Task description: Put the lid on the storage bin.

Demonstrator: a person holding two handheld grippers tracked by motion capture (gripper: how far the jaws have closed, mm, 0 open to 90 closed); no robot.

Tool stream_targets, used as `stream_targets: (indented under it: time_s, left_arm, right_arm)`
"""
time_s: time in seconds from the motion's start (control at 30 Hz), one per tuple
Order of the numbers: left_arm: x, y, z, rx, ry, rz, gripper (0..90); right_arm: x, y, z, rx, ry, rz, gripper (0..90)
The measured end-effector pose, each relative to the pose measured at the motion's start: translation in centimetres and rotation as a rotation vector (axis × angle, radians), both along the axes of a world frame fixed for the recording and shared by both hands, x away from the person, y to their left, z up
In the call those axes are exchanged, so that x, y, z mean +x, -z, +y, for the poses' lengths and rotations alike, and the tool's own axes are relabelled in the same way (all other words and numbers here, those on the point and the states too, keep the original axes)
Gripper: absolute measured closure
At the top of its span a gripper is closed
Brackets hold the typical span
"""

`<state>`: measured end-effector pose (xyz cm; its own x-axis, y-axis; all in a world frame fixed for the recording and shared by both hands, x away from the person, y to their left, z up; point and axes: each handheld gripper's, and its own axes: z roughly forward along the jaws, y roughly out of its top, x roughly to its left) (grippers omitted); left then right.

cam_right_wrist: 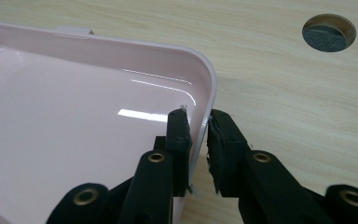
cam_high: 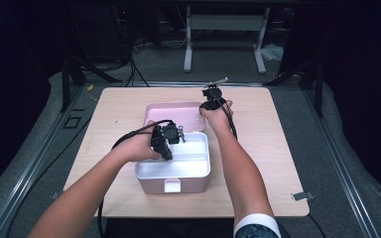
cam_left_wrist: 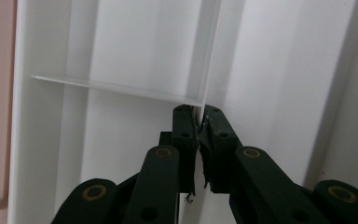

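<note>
My left gripper (cam_left_wrist: 199,135) is down inside the white tray (cam_high: 191,166) of the pink box (cam_high: 151,187), which sits at the near middle of the table (cam_high: 273,163). Its jaws are clamped tight on the thin white divider (cam_left_wrist: 121,87) where two walls meet. A bit farther back, my right gripper (cam_right_wrist: 196,128) pinches the lid (cam_high: 171,113) by its rim, one jaw inside, one outside. The lid is open, right behind the box.

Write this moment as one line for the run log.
left gripper: shut on white divider inside pink box | right gripper: shut on pink lid rim | lid lies on table
</note>
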<state>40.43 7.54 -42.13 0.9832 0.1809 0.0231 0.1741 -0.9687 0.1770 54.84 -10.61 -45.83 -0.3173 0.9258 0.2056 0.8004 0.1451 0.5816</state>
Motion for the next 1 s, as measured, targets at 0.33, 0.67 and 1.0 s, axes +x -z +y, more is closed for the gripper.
stream_targets:
  time_s: [0.33,0.67,1.0]
  left_arm:
    - [0.0,0.0,-0.1,0.013,0.000,0.000,83.8]
    - [-0.1,0.0,0.0,0.006,0.000,-0.012,83.7]
    - [-0.2,0.0,0.0,0.007,0.003,-0.019,83.3]
  right_arm:
    - [-1.4,-2.8,-1.1,0.079,-0.009,-0.107,82.2]
    - [-5.9,-7.7,-2.7,0.141,-0.114,-0.235,85.9]
    - [-15.7,-8.5,-2.8,0.023,-0.190,-0.536,87.0]
